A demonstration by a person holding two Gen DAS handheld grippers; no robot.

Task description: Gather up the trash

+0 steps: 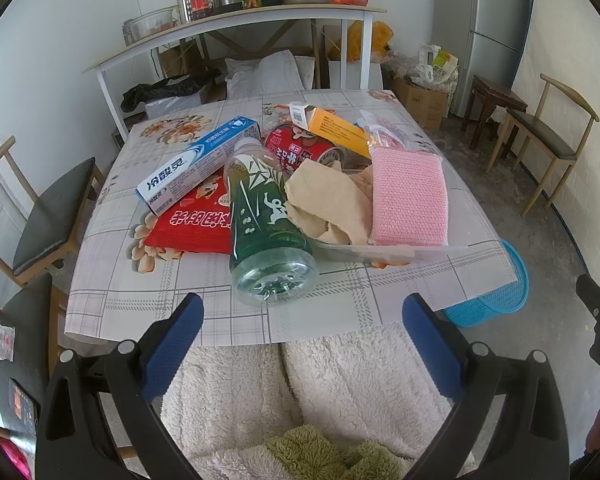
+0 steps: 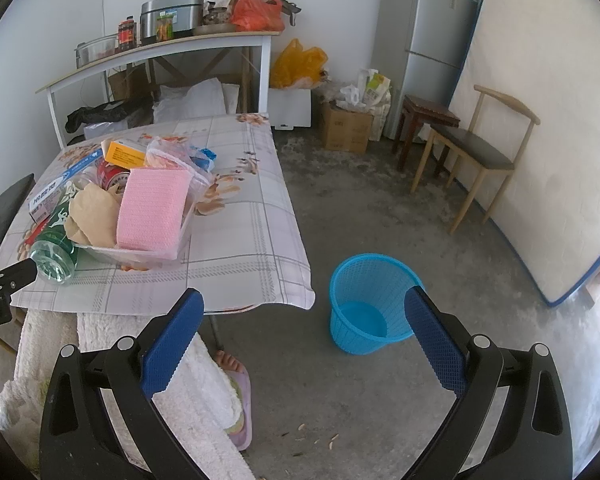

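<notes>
A pile of trash lies on the checked tablecloth (image 1: 148, 288): a green plastic bottle (image 1: 266, 224) on its side, a toothpaste box (image 1: 196, 164), a red packet (image 1: 198, 222), a red can (image 1: 296, 148), an orange box (image 1: 336, 126), crumpled tan paper (image 1: 324, 200) and a pink cloth (image 1: 408, 196) in a clear tray (image 1: 364, 251). My left gripper (image 1: 302, 312) hangs open just short of the bottle's base. My right gripper (image 2: 304, 312) is open over the floor, beside the blue mesh bin (image 2: 374, 300), holding nothing.
Wooden chairs stand at the left (image 1: 48, 216) and right (image 2: 476, 156). A white shelf table (image 2: 156, 52) with pots and jars is behind. A fridge (image 2: 424, 36), boxes and a leaning mattress (image 2: 540, 120) line the right. Fluffy white-clad legs (image 1: 300, 392) and a slippered foot (image 2: 236, 384) are below.
</notes>
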